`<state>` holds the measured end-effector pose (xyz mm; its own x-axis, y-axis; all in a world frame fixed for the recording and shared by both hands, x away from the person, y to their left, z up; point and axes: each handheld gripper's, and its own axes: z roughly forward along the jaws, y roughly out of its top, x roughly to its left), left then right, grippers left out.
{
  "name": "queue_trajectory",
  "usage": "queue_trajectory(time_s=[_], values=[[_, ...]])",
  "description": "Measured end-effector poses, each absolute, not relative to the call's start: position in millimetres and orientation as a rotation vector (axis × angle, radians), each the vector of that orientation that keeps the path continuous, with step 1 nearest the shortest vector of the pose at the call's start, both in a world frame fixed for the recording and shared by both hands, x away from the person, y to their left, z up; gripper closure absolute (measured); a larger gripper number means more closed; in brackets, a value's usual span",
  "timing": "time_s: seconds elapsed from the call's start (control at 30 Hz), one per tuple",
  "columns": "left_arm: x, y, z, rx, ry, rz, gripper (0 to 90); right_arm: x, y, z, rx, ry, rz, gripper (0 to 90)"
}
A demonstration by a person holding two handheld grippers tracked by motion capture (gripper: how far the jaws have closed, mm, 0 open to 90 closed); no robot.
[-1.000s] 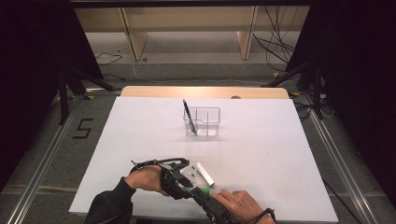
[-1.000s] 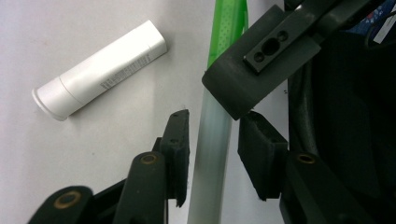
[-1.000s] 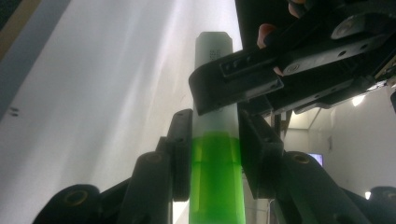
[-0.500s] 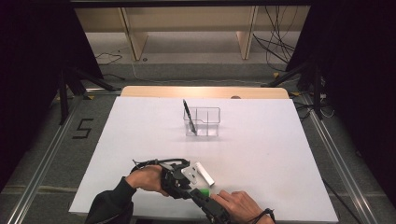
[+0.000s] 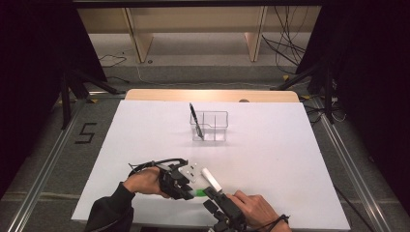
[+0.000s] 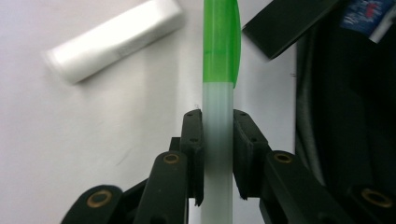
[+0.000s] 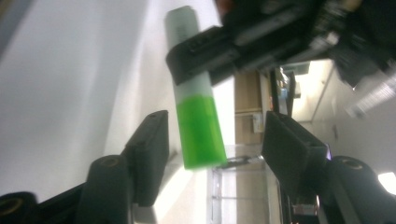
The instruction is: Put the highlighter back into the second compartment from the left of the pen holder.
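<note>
White paper is covering the counter (image 5: 270, 159), and dark curtains are closing off the room on either side. At the twelve o'clock side, a clear organiser (image 5: 211, 125) is standing with a black pen (image 5: 194, 117) leaning in its left compartment.

Near the six o'clock edge the left tongs (image 5: 187, 187) are clenching the pale barrel of a green-capped marker (image 6: 217, 121); in the left gripper view both pads are pressing on it, having just been closing down. The right tongs (image 7: 212, 140) have just been opening: in the right gripper view the green cap (image 7: 201, 130) is sitting between the jaws with daylight on either side, so they are released around it rather than grasping it. Compared with a second ago, the hands are sitting in much the same spot; only the grip is changing over.

This is reading as a handover, the marker passing to the left hand, possibly for uncapping, though the high view is too small to settle that. A white tube (image 5: 211, 179) is lying at about one o'clock from the tongs, untouched.
</note>
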<state>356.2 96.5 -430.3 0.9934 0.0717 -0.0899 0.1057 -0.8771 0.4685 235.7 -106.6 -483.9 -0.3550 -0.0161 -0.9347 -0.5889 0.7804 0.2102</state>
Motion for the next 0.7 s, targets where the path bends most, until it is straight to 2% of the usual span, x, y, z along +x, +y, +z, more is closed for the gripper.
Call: queue_trajectory(time_s=[0.27, 0.7], values=[[367, 107, -426, 2.555, 0.264, 0.008, 76.3, 244, -123, -477, -0.241, 1.889, 0.769, 38.3], [387, 123, -423, 2.281, 0.606, 0.183, 76.3, 257, -136, -462, 0.19, 2.055, 1.045, 35.0]])
